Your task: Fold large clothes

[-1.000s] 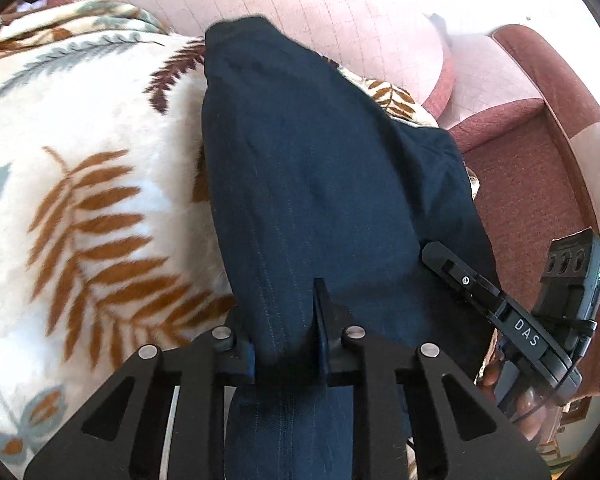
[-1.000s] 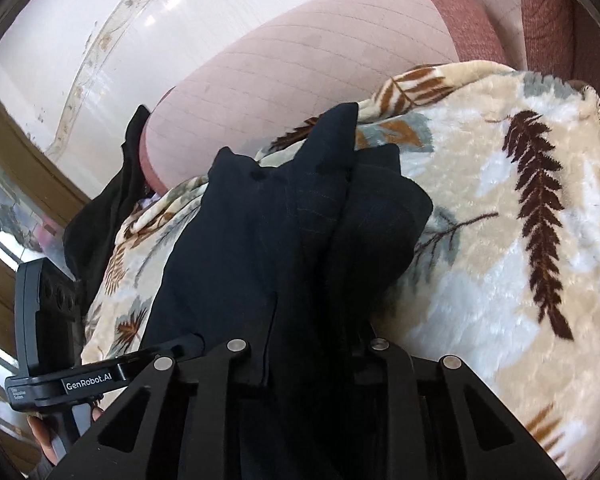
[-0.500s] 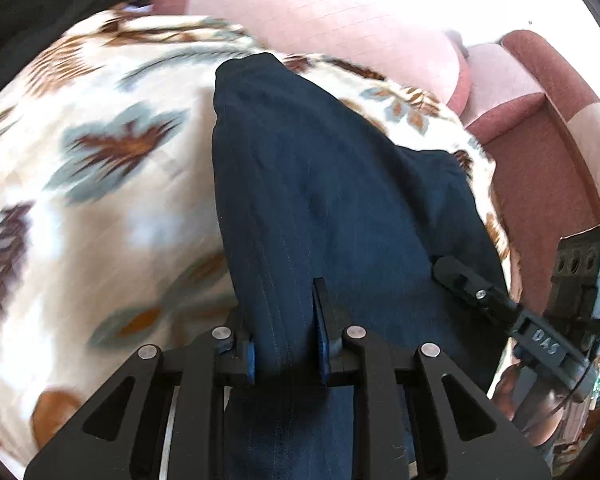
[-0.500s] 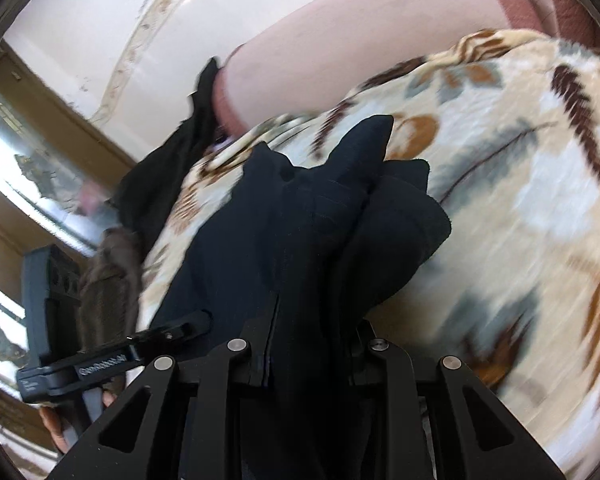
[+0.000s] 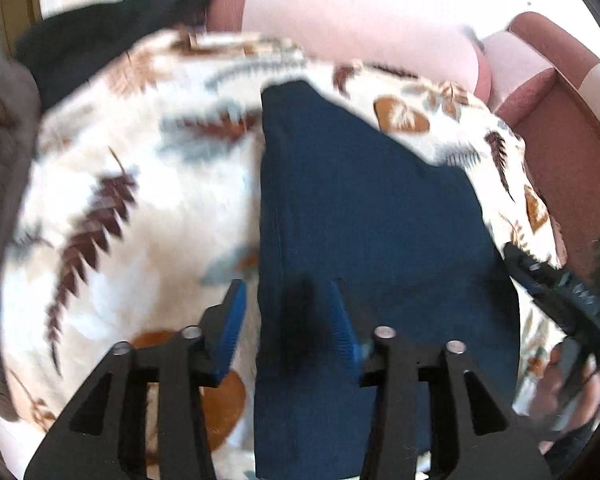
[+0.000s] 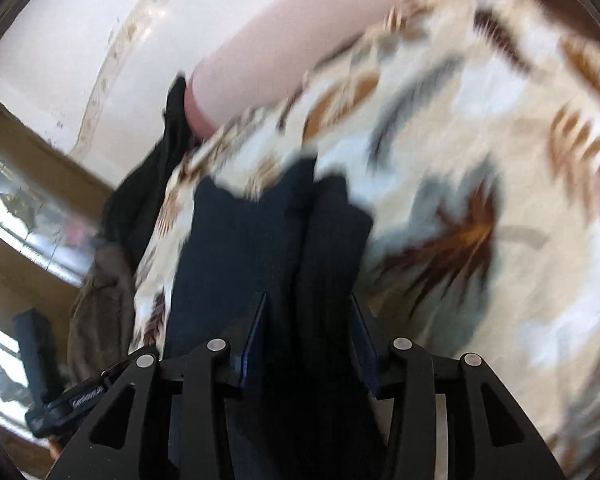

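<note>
- Sofa (image 5: 364, 16): pink upholstery w/ darker red-brown trim; carries everything else. Back cushion runs along the far edge, armrest at the far right corner in the left wrist view.
- Blanket (image 5: 140, 208): cream plush w/ brown, rust and grey-blue leaf print, spread over the sofa seat; blurred in both views.
- Navy trousers (image 5: 364, 216): folded into a long dark-blue band lying on the blanket, approx. mid-seat, one end toward the back cushion, the other end passing under both grippers. Right wrist view shows bunched layers at the far end (image 6: 272, 248).
- Black garment (image 5: 100, 36): draped at the sofa's far left corner, beside the blanket edge; a brown cloth (image 6: 100, 292) sits just below it.
- Left gripper (image 5: 288, 320): jaws have just been opening; blue pads clearly apart, left pad over bare blanket, trouser edge between them but not pinched.
- Right gripper (image 6: 308, 344): jaws have just been opening; trouser fabric sits between them; whether the pads press on it, cannot tell.
</note>
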A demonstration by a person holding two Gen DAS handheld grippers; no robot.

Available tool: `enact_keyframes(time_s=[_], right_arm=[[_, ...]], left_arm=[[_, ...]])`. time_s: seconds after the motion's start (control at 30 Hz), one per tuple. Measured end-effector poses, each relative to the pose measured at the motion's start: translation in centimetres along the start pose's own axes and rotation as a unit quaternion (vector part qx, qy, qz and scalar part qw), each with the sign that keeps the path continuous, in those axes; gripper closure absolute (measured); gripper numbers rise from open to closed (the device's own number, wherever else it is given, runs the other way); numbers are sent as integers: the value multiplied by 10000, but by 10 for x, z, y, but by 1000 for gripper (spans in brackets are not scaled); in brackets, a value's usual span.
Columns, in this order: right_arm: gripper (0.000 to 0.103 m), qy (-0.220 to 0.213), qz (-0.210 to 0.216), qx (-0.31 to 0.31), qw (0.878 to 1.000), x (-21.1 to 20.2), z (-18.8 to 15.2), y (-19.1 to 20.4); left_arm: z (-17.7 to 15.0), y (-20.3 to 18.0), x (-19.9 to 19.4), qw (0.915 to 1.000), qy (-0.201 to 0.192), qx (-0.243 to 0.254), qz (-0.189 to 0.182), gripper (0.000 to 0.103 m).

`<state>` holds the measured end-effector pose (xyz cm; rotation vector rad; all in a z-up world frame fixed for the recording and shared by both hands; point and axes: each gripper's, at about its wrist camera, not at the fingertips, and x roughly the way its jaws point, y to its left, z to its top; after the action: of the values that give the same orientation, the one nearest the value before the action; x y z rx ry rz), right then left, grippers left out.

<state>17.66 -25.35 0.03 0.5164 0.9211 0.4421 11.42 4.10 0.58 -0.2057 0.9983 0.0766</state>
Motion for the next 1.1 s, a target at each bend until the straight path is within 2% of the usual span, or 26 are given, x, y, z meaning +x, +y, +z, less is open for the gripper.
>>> enact_keyframes(time_s=[0.03,0.1,0.23,0.27,0.3,0.33,0.43,0.67,0.73,0.83,1.0,1.1], right_arm=[[58,-46,60,-48,10000,-1,3,4],[47,4,155,-125,9998,4,7,16],[47,152,-44,-347,9993,36,8,30],[52,157,-210,-414,9988,44,5,30],[70,224,-452,-505,9975,56,2,28],[81,305,-534,-541,9966,66,1,25],[85,466,-694,-498,9953,89,-7,6],[87,471,-626,-423,9960,90,-2,-2],[84,480,-645,-389,9960,80,-2,1],[72,395,-577,-328,9970,48,-6,8],[46,602,-387,-392,9967,-2,-41,5],[47,830,-366,-488,9947,-7,-72,-3]], left_arm=[[4,-6,-1,9999,-109,57,75,52],[9,-16,3,9993,-196,177,257,52],[17,-35,30,9984,-52,309,463,52],[17,-37,38,9981,10,331,518,52],[16,-37,42,9979,59,338,553,52],[15,-37,50,9976,132,350,585,51],[11,-37,62,9966,146,389,708,42],[12,-34,69,9969,184,298,705,38],[11,-33,65,9969,208,302,694,38],[6,-31,52,9967,237,358,691,38],[-25,-13,9,9973,91,491,537,38],[-50,-4,3,9973,224,463,521,37]])
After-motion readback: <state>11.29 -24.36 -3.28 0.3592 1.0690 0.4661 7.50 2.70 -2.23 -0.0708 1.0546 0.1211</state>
